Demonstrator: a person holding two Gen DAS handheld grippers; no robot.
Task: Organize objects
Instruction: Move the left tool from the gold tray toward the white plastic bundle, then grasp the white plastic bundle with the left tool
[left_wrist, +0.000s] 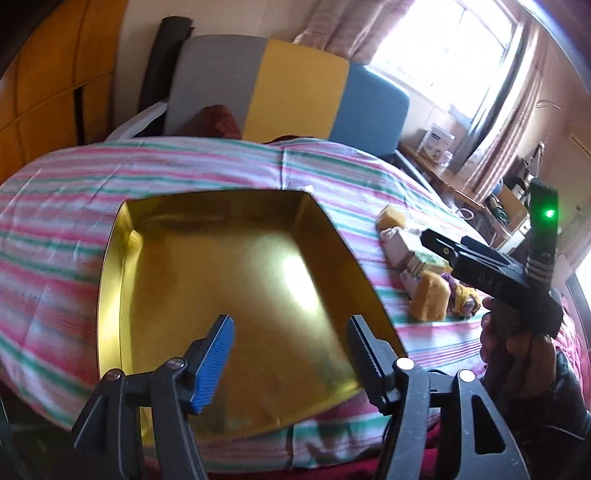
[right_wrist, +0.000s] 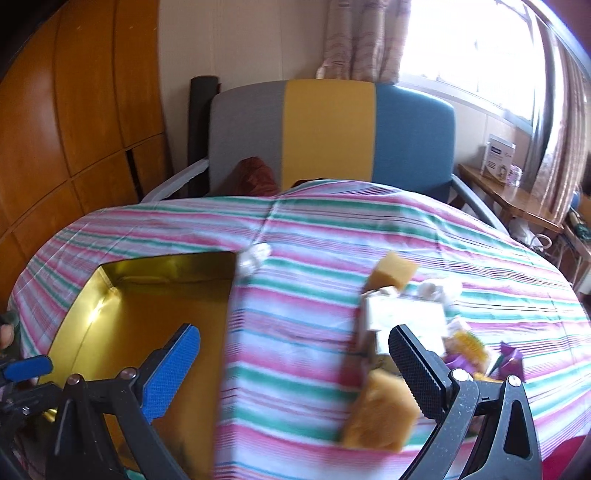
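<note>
We keep the right hand-held gripper (right_wrist: 295, 373) wide open, empty, and centre its jaws on the sponge (right_wrist: 380, 413) just ahead (left hand-held gripper (left_wrist: 290, 360), open, over tray (left_wrist: 110, 295)).

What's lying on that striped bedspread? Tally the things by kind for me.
Gold tray: 1
Yellow sponge blocks: 2
White boxes: 1
Crumpled white wrappers: 2
Purple and yellow packets: at least 1, too blurred to count surely
Total: at least 7
</note>
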